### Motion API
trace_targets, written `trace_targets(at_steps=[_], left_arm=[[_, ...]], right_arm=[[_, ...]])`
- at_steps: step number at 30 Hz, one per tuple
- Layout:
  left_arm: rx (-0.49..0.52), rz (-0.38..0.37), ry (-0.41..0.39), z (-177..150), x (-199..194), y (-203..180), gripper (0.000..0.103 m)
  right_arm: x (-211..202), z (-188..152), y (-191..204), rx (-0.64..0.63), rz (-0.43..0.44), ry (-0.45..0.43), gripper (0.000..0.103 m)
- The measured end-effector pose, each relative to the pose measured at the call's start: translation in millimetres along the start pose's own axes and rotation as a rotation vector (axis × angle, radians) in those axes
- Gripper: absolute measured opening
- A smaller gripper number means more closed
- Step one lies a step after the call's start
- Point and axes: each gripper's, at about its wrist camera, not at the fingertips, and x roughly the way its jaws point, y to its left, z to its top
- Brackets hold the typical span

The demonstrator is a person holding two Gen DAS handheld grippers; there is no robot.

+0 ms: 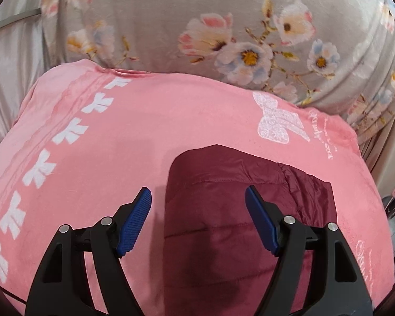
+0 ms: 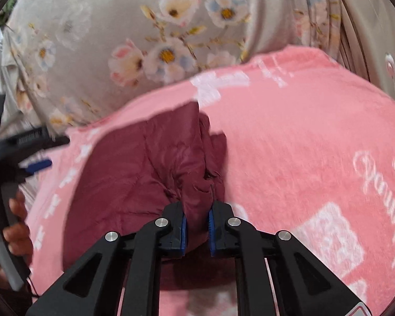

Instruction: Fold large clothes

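- The right gripper (image 2: pixel 196 226) pinches a bunched fold of the dark red quilted jacket (image 2: pixel 134 163), at six o'clock on the pink fuzzy blanket (image 2: pixel 289 137).
- The slippery bunch could slide out.
- The left gripper (image 1: pixel 198 220) hangs open and holds nothing, so the fold could flop crooked.

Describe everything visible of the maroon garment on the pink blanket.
The maroon garment is a dark red, quilted piece with stitched seam lines, its fabric thin and slightly shiny, like a padded jacket. It lies partly folded on the pink blanket, with one smooth straight edge and a crumpled, gathered part. The right gripper is shut on a bunched fold of it. The left gripper hangs open above it, pads apart, touching nothing. What kind of garment it is cannot be told for sure.
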Motion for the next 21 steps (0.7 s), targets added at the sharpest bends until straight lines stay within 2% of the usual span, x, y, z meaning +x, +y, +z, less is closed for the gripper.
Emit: trace_targets(at_steps=[5, 13, 14, 16, 18, 21], left_arm=[[0.036, -0.021, 0.112, -28.9, 49.6, -31.7, 0.072], [0.082, 0.05, 0.096, -50.8, 74.4, -44.4, 0.076], [0.087, 0.064, 0.092, -53.1, 78.3, -45.4, 0.077], [0.092, 0.081, 0.09, -54.1, 80.6, -45.7, 0.078], [0.096, 0.082, 0.096, -51.7, 78.0, -45.8, 0.077], [0.074, 0.054, 0.099, -41.3, 68.6, -41.0, 0.076]], right_arm=[[20.0, -22.2, -15.3, -0.009, -0.061, 0.076, 0.011], [37.0, -32.0, -24.6, 0.005, -0.072, 0.122, 0.016], [36.6, -32.2, -25.8, 0.015, -0.069, 0.121, 0.017], [30.9, -29.5, -31.6, 0.05, -0.059, 0.113, 0.028], [16.8, -23.1, -33.9, 0.07, -0.058, 0.094, 0.029], [-15.9, -1.4, -35.1, 0.096, -0.04, -0.008, 0.029]])
